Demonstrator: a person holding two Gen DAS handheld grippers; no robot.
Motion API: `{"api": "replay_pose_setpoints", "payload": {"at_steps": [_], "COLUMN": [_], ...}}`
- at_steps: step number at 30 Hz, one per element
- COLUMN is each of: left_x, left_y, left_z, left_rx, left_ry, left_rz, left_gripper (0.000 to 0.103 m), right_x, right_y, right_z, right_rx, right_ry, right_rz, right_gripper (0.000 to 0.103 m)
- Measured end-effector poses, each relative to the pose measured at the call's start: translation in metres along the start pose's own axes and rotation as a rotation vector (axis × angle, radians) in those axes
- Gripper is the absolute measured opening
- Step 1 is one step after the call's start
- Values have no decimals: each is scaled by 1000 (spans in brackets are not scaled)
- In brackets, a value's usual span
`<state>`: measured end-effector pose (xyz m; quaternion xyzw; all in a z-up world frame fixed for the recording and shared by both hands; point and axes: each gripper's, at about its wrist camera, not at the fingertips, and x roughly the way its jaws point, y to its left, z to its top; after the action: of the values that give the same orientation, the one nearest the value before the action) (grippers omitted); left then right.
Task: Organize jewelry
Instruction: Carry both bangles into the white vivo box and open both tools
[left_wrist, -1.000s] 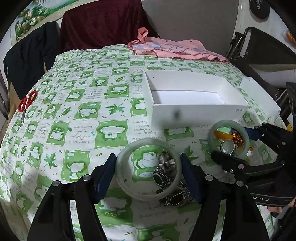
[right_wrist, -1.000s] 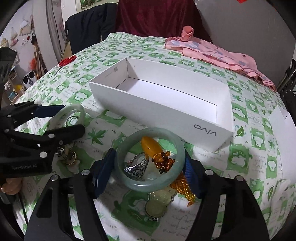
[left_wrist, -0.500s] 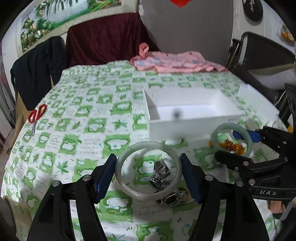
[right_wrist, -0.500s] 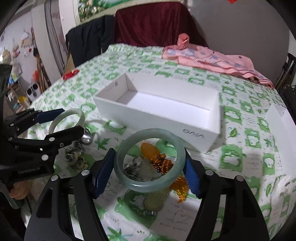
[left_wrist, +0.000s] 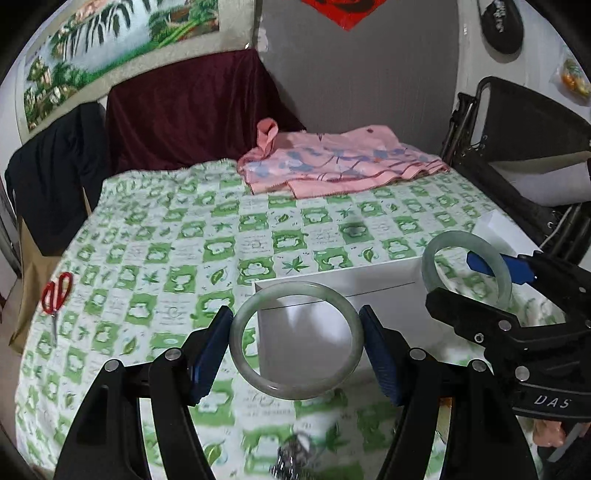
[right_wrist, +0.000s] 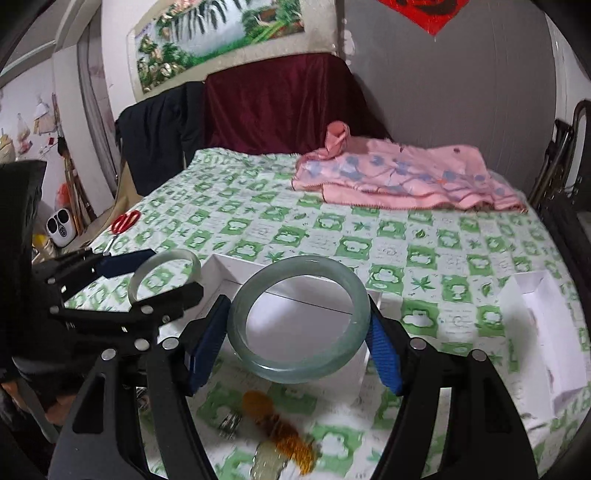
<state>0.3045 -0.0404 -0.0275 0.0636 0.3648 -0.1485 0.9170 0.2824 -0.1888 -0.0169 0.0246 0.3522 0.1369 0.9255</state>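
- On the far left of the green-and-white patterned bedspread (left_wrist: 155, 258), a pair of red-handled scissors (left_wrist: 55, 295) lies well apart from everything I am working with.
- My left claw (left_wrist: 297, 341) is pinched on a pale green jade bangle (left_wrist: 295, 391), blue pads touching its outer rim on both sides; the ring hangs in the air in front of the box's near wall.
- The low white cardboard box (right_wrist: 225, 275) sits between and just beyond my 2 claws. From the right wrist view I see part of its floor, and that part is bare; I cannot tell about the rest.
- My right claw (right_wrist: 297, 341) grips a second, bluer green jade bangle (right_wrist: 295, 369) the same way, held above the box's near edge.
- Below the claws, loose pieces lie on the bedspread: a blurred cluster of silver metal jewellery (left_wrist: 291, 458) under the left one, and an amber bead strand (right_wrist: 280, 428), a small silver ring (right_wrist: 229, 424) and a pale pendant (right_wrist: 267, 461) under the right one.
- A second small white open box (right_wrist: 539, 295) at the far right looks empty as far as it shows.
- My judgement: the task is early. Nothing is stowed yet; 2 bangles are lifted and about to go in, and at least 4 loose pieces remain.
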Motion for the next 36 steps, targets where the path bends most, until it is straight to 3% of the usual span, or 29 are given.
{"api": "replay_pose_setpoints", "payload": {"at_steps": [8,10,23,30,36], "left_x": [37,39,23,11,-9], "left_y": [18,19,36,41,50], "left_z": [-2,-3,-7,-13,-33], "left_rx": [-69,-74,-135,-147,-190], "left_ry": [65,60,23,13,7], "left_rz": [-36,-42,-37,8,16], "left_gripper": [69,69,71,77,83], "right_x": [43,43,7,-19,-37], "right_y": [-14,-19,-28,-29,-23], "right_z": [-7,-7,1,-2,-19], "right_rx": [58,77,129,176,179], "right_ry": [76,66,-49,-135,-154], "right_rz": [51,60,82,21,-20], "right_gripper": [67,72,73,93,96]}}
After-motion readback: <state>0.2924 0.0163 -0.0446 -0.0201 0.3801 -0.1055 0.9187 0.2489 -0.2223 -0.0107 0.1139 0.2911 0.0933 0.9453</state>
